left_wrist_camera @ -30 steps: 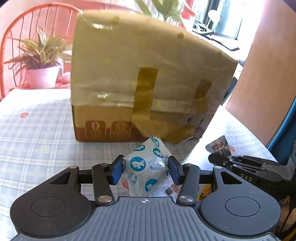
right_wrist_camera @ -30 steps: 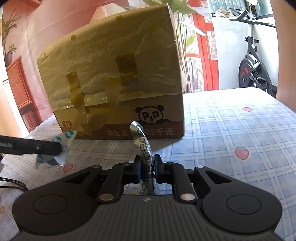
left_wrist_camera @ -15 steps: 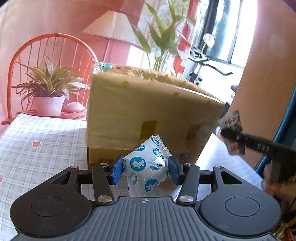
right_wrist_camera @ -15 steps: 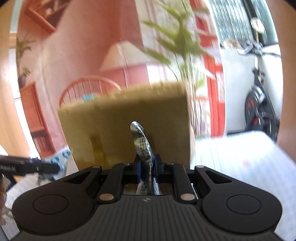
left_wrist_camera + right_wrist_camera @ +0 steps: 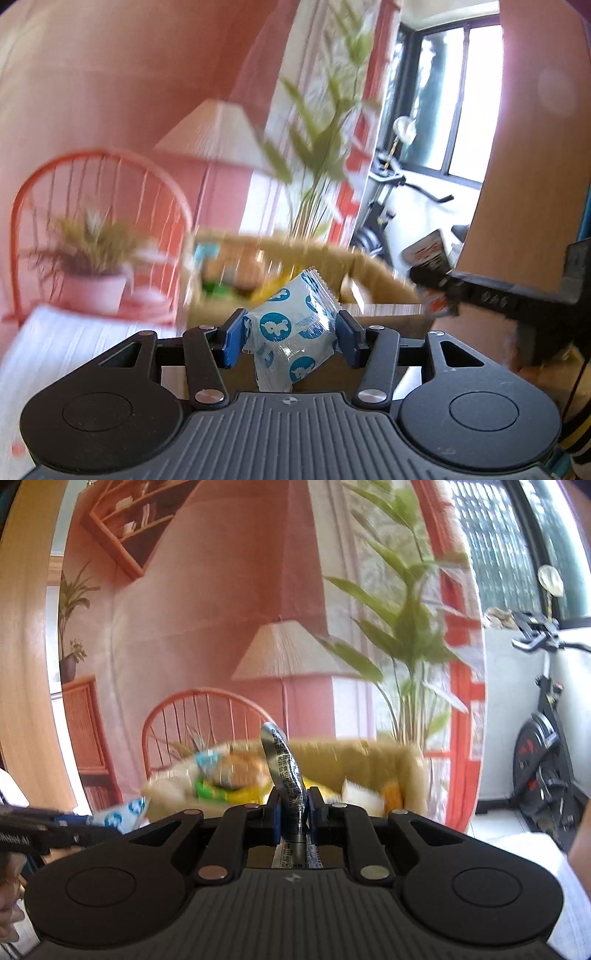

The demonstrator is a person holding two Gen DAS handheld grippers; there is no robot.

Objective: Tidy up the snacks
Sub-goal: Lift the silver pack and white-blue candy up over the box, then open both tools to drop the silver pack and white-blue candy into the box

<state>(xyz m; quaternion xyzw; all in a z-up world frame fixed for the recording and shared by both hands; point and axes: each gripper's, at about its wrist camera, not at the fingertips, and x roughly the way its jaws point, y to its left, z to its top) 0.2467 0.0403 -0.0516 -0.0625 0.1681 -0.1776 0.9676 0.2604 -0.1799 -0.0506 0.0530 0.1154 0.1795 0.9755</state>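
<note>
My left gripper (image 5: 290,338) is shut on a white snack packet with blue bear dots (image 5: 291,332), held level with the rim of the open cardboard box (image 5: 376,275). My right gripper (image 5: 293,808) is shut on a thin silver snack packet (image 5: 284,771), edge-on, just short of the same box (image 5: 369,753). The box holds several snacks (image 5: 229,771), blurred by motion. The right gripper with its silver and red packet (image 5: 428,254) shows at the right of the left wrist view. The left gripper and its dotted packet (image 5: 122,812) show at the left of the right wrist view.
A potted plant (image 5: 92,258) and an orange wire chair (image 5: 199,720) stand behind the box. A tall leafy plant (image 5: 406,646) and a lamp (image 5: 284,657) are beyond. An exercise bike (image 5: 543,738) stands at the right. The checked tablecloth (image 5: 55,347) lies below.
Both grippers have risen from table level to the box's top edge, each still holding its packet. The box's open top and its contents have come into view.
</note>
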